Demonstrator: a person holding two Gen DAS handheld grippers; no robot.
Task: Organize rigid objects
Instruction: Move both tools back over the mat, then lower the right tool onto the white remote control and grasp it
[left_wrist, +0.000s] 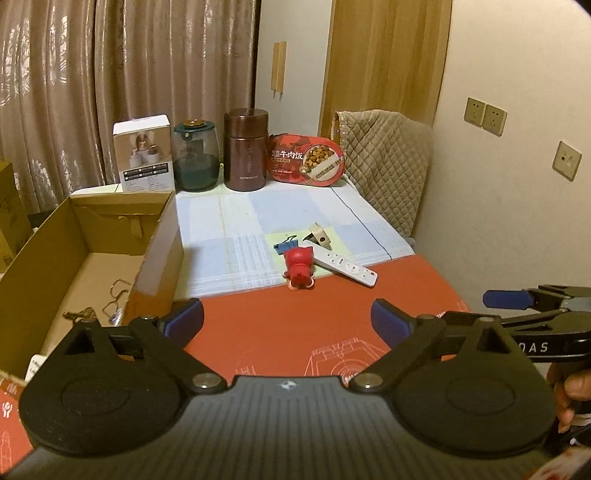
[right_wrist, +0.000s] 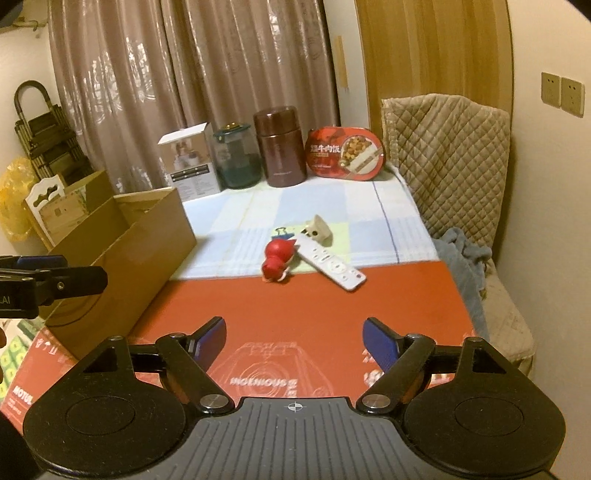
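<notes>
The left gripper (left_wrist: 287, 314) stands wide open over the near red board (left_wrist: 295, 325), with nothing between its blue pads. The right gripper (right_wrist: 294, 336) is also open and empty, its jaws set somewhat narrower, over the same board beside the left one.

Beyond both, a small cluster lies at the far edge of the board, where the checked cloth (left_wrist: 236, 218) begins. A red figurine (left_wrist: 298, 266) lies on its side. A white remote (left_wrist: 345, 267) lies just right of it, slanted, its near end over the board. A blue binder clip (left_wrist: 282, 246) sits just behind the figurine. A beige plug-like item (left_wrist: 319, 234) rests behind the remote; its exact nature is hard to tell at this range.

To the left stands an open cardboard box (left_wrist: 162, 236), touching the cloth's left edge. Inside it lie wire clips (left_wrist: 116, 295) and a small dark item, unclear.

Along the far edge of the cloth, left to right: a white carton (left_wrist: 144, 155), a glass jar (left_wrist: 195, 158), a brown flask (left_wrist: 246, 147) and a red meal tray (left_wrist: 306, 159) standing on edge. A quilted chair (left_wrist: 384, 162) stands at the far right, against the wall.
</notes>
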